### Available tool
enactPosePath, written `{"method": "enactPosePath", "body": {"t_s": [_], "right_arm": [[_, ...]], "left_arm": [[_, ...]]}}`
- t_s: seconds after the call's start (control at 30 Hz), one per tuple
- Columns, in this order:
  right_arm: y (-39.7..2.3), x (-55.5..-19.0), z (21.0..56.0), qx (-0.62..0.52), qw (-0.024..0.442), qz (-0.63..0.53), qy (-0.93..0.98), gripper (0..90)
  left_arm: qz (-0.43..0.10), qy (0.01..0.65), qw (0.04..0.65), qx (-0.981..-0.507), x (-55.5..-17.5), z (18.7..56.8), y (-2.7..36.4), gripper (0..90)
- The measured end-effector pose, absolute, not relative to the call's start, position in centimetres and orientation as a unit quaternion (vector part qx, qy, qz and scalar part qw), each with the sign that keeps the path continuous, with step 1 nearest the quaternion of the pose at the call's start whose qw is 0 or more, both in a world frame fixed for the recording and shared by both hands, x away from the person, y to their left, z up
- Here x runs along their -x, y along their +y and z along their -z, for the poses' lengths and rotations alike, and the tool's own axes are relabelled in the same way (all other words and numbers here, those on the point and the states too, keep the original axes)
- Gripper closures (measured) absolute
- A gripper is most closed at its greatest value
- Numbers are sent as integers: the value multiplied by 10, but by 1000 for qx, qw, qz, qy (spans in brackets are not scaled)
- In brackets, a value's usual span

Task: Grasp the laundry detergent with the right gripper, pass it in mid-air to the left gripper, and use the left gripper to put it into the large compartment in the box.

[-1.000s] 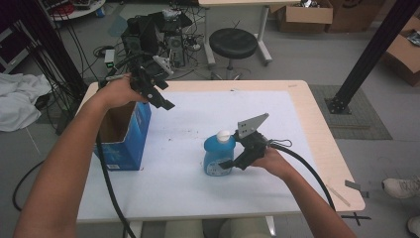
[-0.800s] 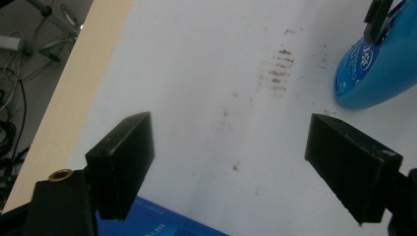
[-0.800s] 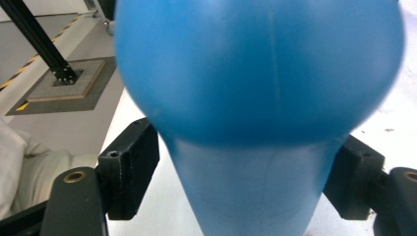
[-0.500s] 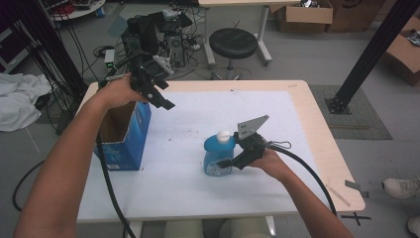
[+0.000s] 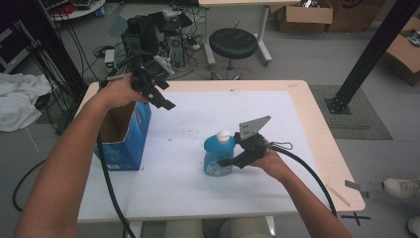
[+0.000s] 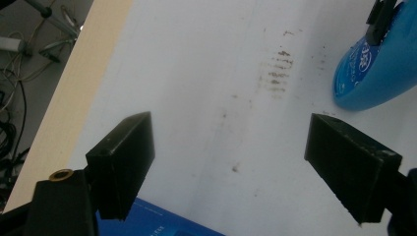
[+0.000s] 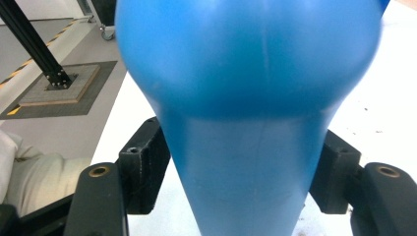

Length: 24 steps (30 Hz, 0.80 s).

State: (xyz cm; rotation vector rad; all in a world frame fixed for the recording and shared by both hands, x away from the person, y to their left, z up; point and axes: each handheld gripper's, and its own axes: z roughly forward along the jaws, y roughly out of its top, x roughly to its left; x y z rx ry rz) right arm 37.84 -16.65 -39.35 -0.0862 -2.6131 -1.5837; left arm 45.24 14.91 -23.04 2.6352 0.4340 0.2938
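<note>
Blue bottle (image 5: 218, 157) standing upright on bench (image 5: 307, 124), right claw (image 5: 229, 159) just closing, pads now pressing bottle's sides: grasp looking secured, lift likely next. Beyond, left claw (image 5: 159, 96) hovering spread, empty, over blue box (image 5: 130, 141).

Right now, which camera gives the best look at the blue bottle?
The high view: the whole blue bottle stands upright with its white cap on the table. The right gripper view gives a close blur of its body between the tongs; the left gripper view catches one labelled edge.
</note>
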Motion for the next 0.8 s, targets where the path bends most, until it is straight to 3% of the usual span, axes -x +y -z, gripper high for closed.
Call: {"method": "enactPosePath", "body": {"t_s": [0.8], "right_arm": [[-167, -374, 389, 9, 0, 525, -851, 438]], "left_arm": [[-106, 132, 230, -958, -441, 227, 141, 199]]}}
